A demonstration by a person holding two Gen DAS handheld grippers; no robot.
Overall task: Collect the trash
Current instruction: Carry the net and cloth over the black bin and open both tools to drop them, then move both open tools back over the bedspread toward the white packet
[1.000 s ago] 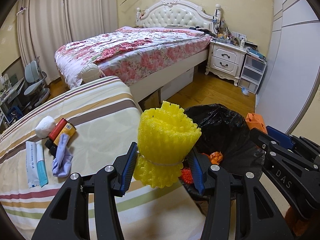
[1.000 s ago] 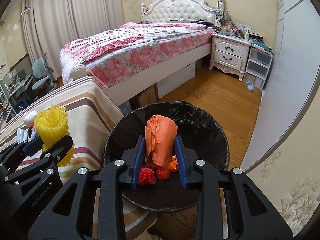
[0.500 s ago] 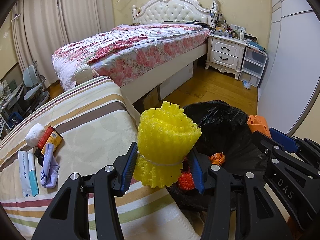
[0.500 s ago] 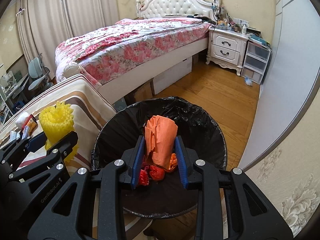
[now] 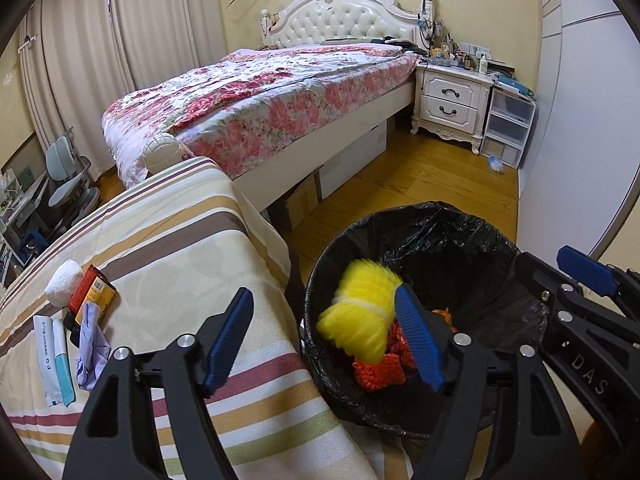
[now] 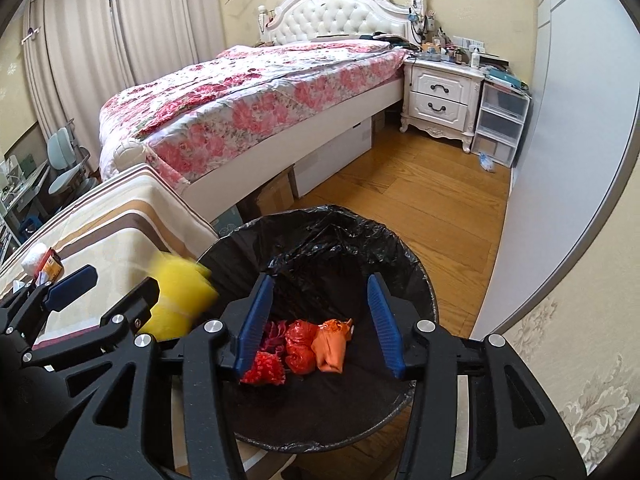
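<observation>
A black-lined trash bin [image 5: 460, 224] [image 6: 320, 224] stands on the floor beside the striped bed. My left gripper [image 5: 326, 338] is open above its left rim. A yellow foam net roll [image 5: 360, 316] is blurred in mid-fall inside the bin; it also shows in the right wrist view [image 6: 180, 300]. My right gripper [image 6: 320, 320] is open over the bin. An orange wrapper [image 6: 332, 344] lies on the bin's bottom beside red net pieces [image 6: 280, 356].
On the striped blanket [image 5: 168, 248] lie a white ball [image 5: 62, 288], a red-and-yellow pack [image 5: 92, 294], a lilac cloth [image 5: 92, 344] and white-and-teal packets [image 5: 54, 360]. A floral bed [image 5: 260, 100], nightstand [image 5: 452, 100] and plastic drawers [image 5: 508, 124] stand beyond.
Both grippers have opened. The yellow foam roll has dropped from the left gripper and is falling into the bin. The orange wrapper has dropped from the right gripper onto the bin's bottom.
</observation>
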